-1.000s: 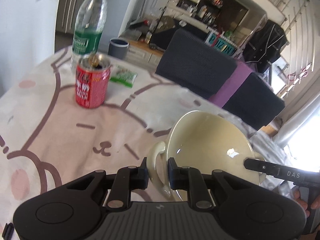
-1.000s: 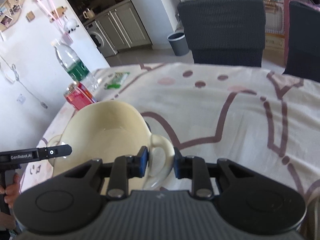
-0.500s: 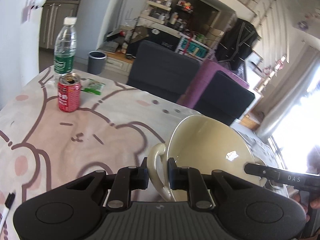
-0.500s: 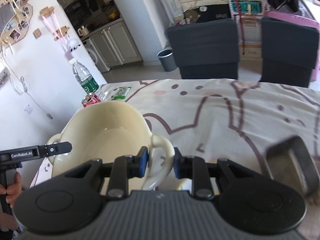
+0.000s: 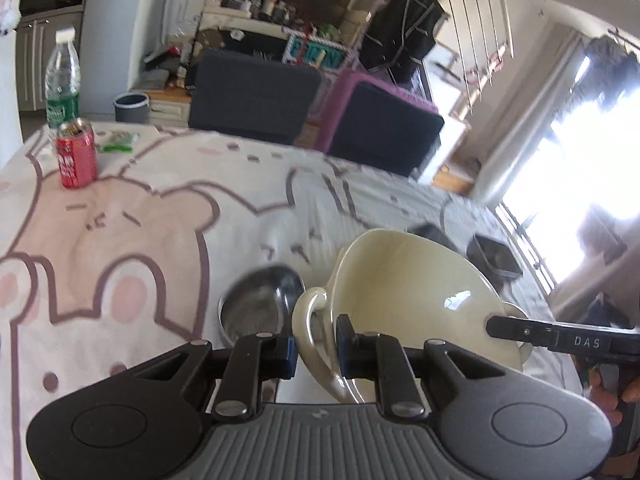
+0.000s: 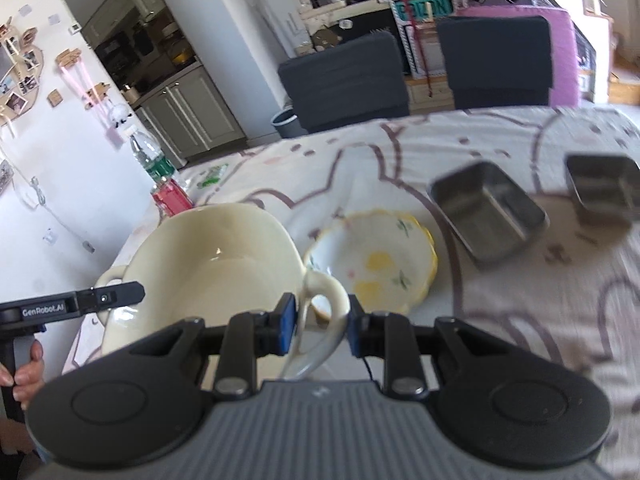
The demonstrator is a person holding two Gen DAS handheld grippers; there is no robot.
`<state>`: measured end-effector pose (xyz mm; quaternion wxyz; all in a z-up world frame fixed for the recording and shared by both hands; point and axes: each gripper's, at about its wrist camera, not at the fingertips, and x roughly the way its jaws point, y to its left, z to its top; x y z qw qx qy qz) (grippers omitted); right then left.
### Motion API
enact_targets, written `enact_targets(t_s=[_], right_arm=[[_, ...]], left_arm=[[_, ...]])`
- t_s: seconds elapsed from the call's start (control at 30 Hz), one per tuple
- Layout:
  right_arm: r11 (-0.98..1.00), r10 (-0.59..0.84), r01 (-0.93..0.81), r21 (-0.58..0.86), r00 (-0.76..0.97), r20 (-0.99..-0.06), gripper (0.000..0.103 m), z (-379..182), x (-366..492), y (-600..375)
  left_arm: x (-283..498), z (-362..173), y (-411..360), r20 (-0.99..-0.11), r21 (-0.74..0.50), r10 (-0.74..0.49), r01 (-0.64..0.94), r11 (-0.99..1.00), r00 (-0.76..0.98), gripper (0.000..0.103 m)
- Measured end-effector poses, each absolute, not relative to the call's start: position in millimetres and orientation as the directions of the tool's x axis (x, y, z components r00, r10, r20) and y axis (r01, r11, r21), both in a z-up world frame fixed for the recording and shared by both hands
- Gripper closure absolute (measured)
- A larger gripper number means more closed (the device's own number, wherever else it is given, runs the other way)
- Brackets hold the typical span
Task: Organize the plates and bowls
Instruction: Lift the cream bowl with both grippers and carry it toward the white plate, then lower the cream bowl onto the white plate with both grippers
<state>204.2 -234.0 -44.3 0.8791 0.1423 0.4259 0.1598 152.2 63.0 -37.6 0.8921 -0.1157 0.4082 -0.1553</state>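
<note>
Two tools (image 5: 314, 354) (image 6: 322, 330) on cream bowl (image 5: 412, 292)

Left tongs (image 5: 314, 354) and right tongs (image 6: 322, 326) both angle downward, each clamped narrowly.

Cream two-handled bowl (image 6: 208, 264), glossy and empty, is held tilted above the worktop, one loop handle in each gripper. Below it lie a round steel bowl (image 5: 260, 304), a yellow-rimmed floral bowl (image 6: 376, 264) and two rectangular steel dishes (image 6: 486, 212).

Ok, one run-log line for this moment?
left gripper: shut on cream bowl handle | right gripper: shut on other handle | bowl: above tablecloth
</note>
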Motion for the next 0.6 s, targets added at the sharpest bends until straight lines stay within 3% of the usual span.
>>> enact_targets(t_s=[0.6], right_arm=[[0.924, 0.376, -0.108, 0.367, 0.435, -0.818, 0.073, -92.9, 189.0, -232.8]], left_arm=[[153.6, -90.0, 53.5, -0.813, -0.294, -0.338, 0.168, 0.941, 0.474, 0.079]])
